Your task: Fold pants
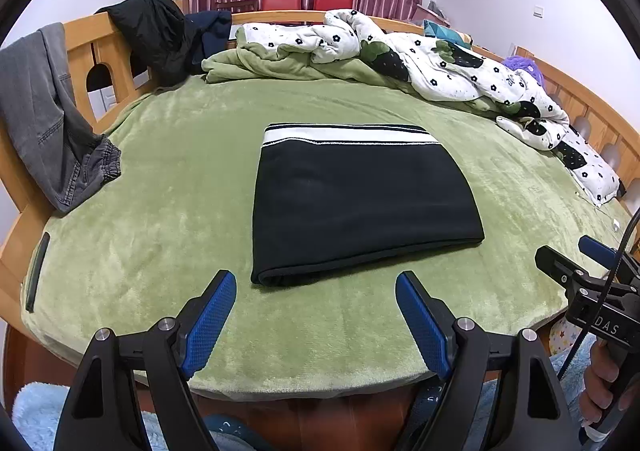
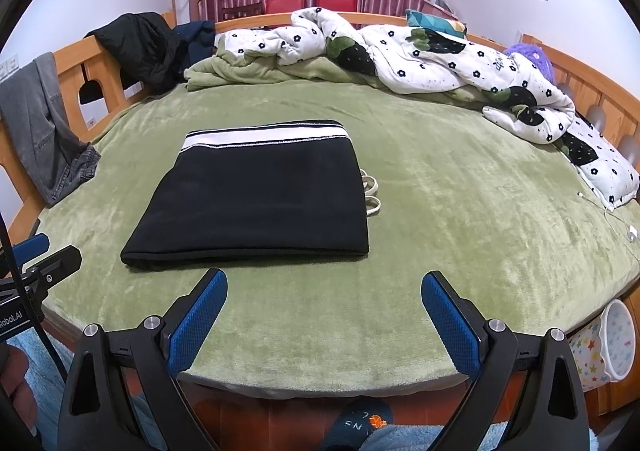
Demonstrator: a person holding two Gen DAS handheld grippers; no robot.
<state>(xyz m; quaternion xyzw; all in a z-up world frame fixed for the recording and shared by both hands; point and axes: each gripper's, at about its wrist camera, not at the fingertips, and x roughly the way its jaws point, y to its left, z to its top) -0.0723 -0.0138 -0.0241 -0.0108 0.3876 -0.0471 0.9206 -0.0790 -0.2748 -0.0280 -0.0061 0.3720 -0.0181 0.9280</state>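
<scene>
Black pants point(image 1: 360, 203) with a white-striped waistband lie folded into a flat rectangle on the green bed cover point(image 1: 160, 211). They also show in the right wrist view point(image 2: 260, 203), with white drawstrings point(image 2: 371, 195) poking out at their right edge. My left gripper point(image 1: 316, 283) is open and empty, held just in front of the near folded edge. My right gripper point(image 2: 324, 283) is open and empty, near the front edge of the bed and to the right of the pants. The right gripper also appears at the right edge of the left wrist view point(image 1: 576, 255).
A rumpled floral quilt point(image 1: 440, 63) lies along the back and right of the bed. Grey jeans point(image 1: 44, 119) and a black jacket point(image 1: 156, 35) hang over the wooden frame at left. A charging cable point(image 2: 616, 215) lies at right. A starred bin point(image 2: 608, 343) stands below the bed.
</scene>
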